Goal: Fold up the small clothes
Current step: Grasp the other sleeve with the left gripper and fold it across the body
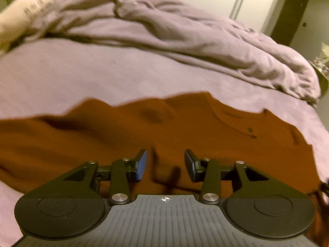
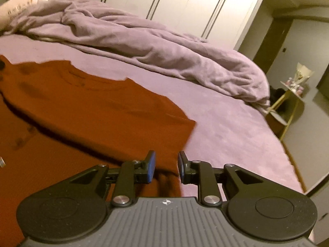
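A rust-orange garment point(image 1: 123, 135) lies spread on the purple bed sheet point(image 1: 82, 76). It also shows in the right wrist view point(image 2: 82, 107), with a folded upper layer and its right edge near the fingers. My left gripper point(image 1: 165, 164) is open and empty, low over the middle of the garment. My right gripper point(image 2: 166, 167) is open and empty, over the garment's right edge where it meets the sheet point(image 2: 226, 127).
A rumpled purple duvet point(image 1: 185, 30) lies across the far side of the bed, also in the right wrist view point(image 2: 164, 47). A pale pillow point(image 1: 26, 10) sits far left. White wardrobe doors point(image 2: 185, 4) stand behind. A small side table point(image 2: 292, 90) stands right of the bed.
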`<state>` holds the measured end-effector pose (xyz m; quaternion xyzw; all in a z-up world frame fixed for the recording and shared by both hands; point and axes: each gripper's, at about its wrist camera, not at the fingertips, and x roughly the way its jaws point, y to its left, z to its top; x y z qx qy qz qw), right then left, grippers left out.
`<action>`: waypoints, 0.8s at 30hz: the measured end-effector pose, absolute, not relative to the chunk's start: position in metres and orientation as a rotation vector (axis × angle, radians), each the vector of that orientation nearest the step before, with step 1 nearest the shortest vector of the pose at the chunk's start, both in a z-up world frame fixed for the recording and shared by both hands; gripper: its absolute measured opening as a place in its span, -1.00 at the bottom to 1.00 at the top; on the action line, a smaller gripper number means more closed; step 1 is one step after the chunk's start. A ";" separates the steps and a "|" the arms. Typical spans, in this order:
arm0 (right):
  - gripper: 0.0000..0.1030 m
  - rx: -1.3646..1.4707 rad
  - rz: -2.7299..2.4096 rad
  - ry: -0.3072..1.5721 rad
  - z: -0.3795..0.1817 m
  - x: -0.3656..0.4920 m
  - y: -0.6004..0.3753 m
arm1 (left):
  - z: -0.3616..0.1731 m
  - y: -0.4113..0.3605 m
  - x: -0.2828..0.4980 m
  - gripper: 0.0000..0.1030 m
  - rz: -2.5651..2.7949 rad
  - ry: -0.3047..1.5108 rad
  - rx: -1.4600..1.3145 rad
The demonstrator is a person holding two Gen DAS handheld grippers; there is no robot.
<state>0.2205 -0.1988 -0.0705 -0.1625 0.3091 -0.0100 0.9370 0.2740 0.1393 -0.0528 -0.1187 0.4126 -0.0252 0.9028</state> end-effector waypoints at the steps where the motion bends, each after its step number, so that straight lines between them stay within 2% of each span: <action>1: -0.59 -0.324 -0.003 0.633 -0.072 0.223 -0.193 | -0.057 0.136 0.274 -0.13 -0.063 0.866 -0.260; 9: -0.55 -0.384 0.033 0.683 -0.109 0.244 -0.174 | -0.078 0.145 0.278 -0.03 -0.051 0.907 -0.309; 12: -0.54 -0.419 0.043 0.703 -0.103 0.243 -0.171 | -0.069 0.165 0.264 0.34 -0.058 0.902 -0.386; 13: -0.53 -0.415 0.035 0.708 -0.098 0.239 -0.170 | -0.065 0.174 0.256 0.55 -0.047 0.884 -0.404; 14: -0.50 -0.404 0.030 0.706 -0.092 0.234 -0.170 | -0.060 0.187 0.245 0.62 -0.029 0.856 -0.422; 17: -0.28 -0.310 0.043 0.686 -0.077 0.204 -0.170 | -0.056 0.235 0.213 0.64 0.052 0.802 -0.510; 21: -0.26 -0.235 0.047 0.679 -0.073 0.168 -0.164 | -0.069 0.312 0.180 0.54 0.244 0.789 -0.662; 23: -0.26 -0.215 0.046 0.685 -0.073 0.156 -0.159 | -0.078 0.350 0.162 0.17 0.281 0.751 -0.787; 24: -0.26 -0.207 0.048 0.693 -0.074 0.151 -0.156 | -0.081 0.364 0.155 0.17 0.312 0.738 -0.838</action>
